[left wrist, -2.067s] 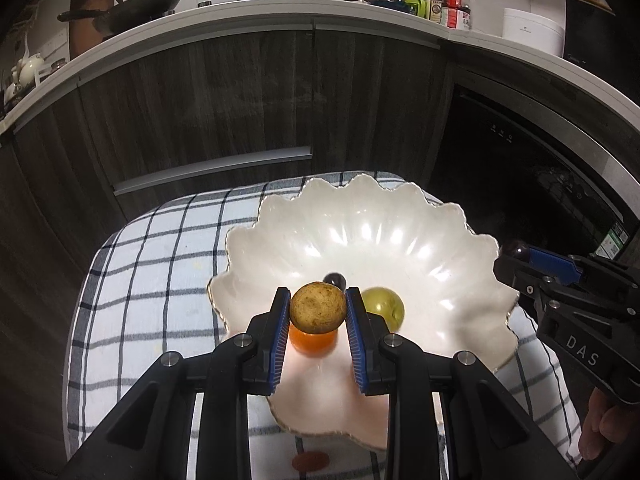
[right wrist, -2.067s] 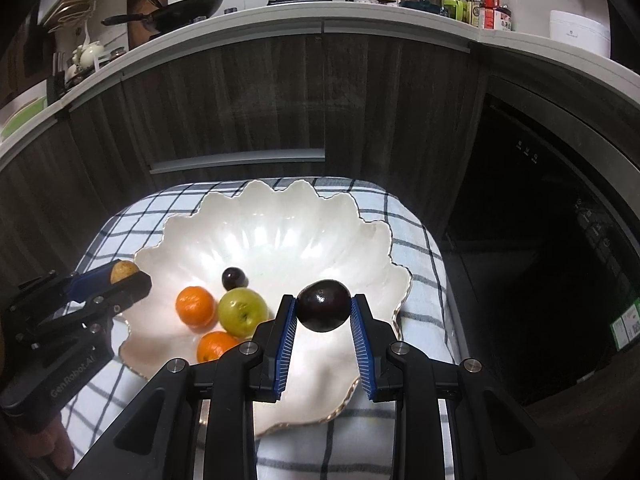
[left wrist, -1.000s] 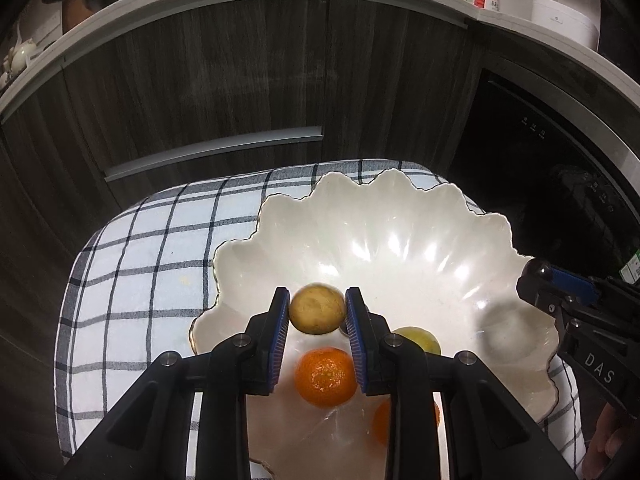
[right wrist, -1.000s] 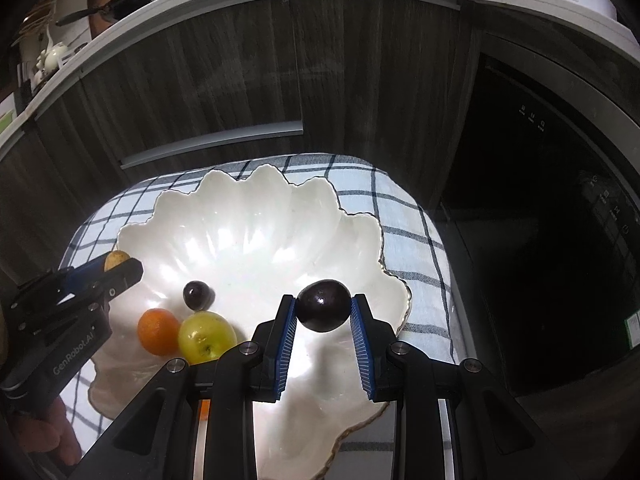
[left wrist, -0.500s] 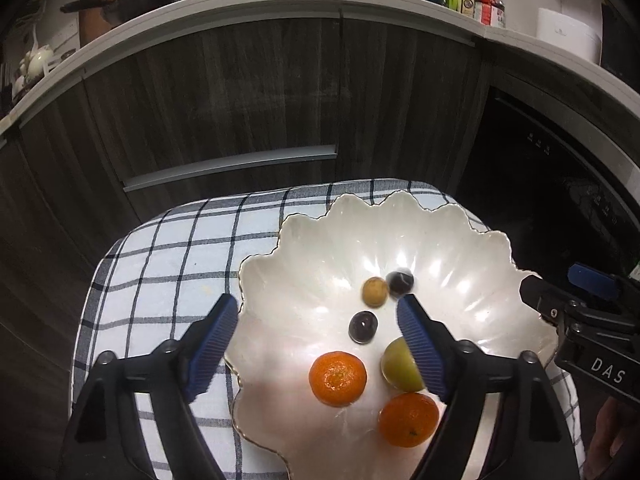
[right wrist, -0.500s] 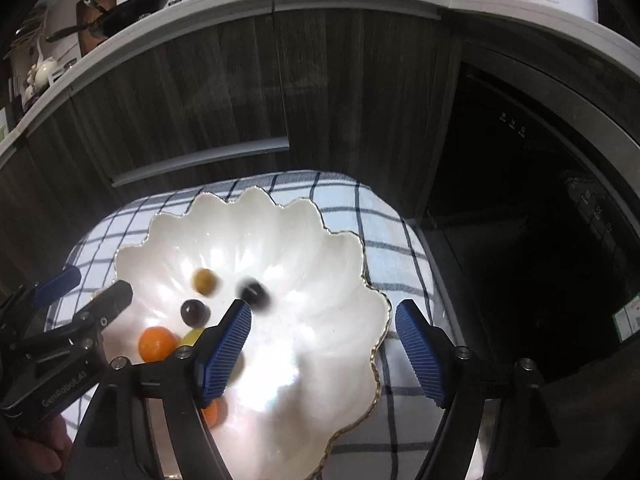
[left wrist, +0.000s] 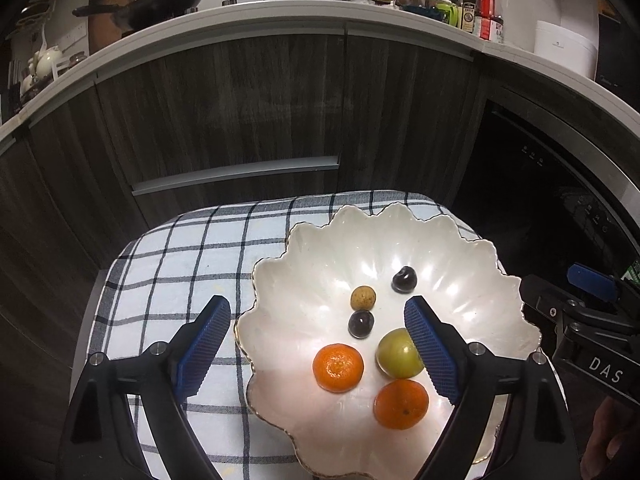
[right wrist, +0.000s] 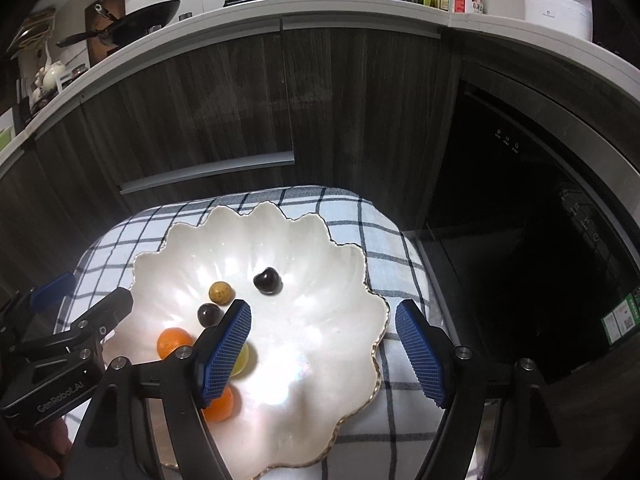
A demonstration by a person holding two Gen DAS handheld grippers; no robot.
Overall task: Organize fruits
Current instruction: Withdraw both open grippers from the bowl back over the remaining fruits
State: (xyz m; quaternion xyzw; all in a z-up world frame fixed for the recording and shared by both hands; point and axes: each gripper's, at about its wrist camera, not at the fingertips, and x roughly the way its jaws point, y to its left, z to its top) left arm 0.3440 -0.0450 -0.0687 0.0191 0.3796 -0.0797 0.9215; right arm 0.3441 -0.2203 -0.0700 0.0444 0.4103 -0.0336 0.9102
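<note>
Six fruits lying loose in the scalloped white bowl (left wrist: 460, 248), none held: small tan fruit (left wrist: 363, 297) near the middle, touching or just short of a dark round one (left wrist: 361, 323) in front of it; second dark fruit (left wrist: 404, 279) a little apart toward the far right; green fruit (left wrist: 400, 354) nearer the camera, partly behind a blue pad; one orange (left wrist: 338, 367) beside it on the left, second orange (left wrist: 401, 404) just in front, touching or nearly so. Bowl resting on a white cloth with dark checks (left wrist: 172, 264), covering a rounded surface before dark wood-grain cabinet fronts (left wrist: 240, 108). Left gripper (left wrist: 316, 344) above the near side of the bowl, jaws spread wide and opening further, with fruit seen between them below but nothing pressed by the pads. Right gripper (right wrist: 323, 350) over the bowl's right edge, jaws likewise wide apart and empty, one blue pad over the bowl, the other over the cloth. Each gripper visible at the edge of the other's view. Further back, a pale countertop (left wrist: 280, 12) carrying a dark wok (left wrist: 160, 2), a rack of bottles (left wrist: 460, 4) and a white pot (left wrist: 564, 48); a dark appliance front (left wrist: 560, 184) to the right.
</note>
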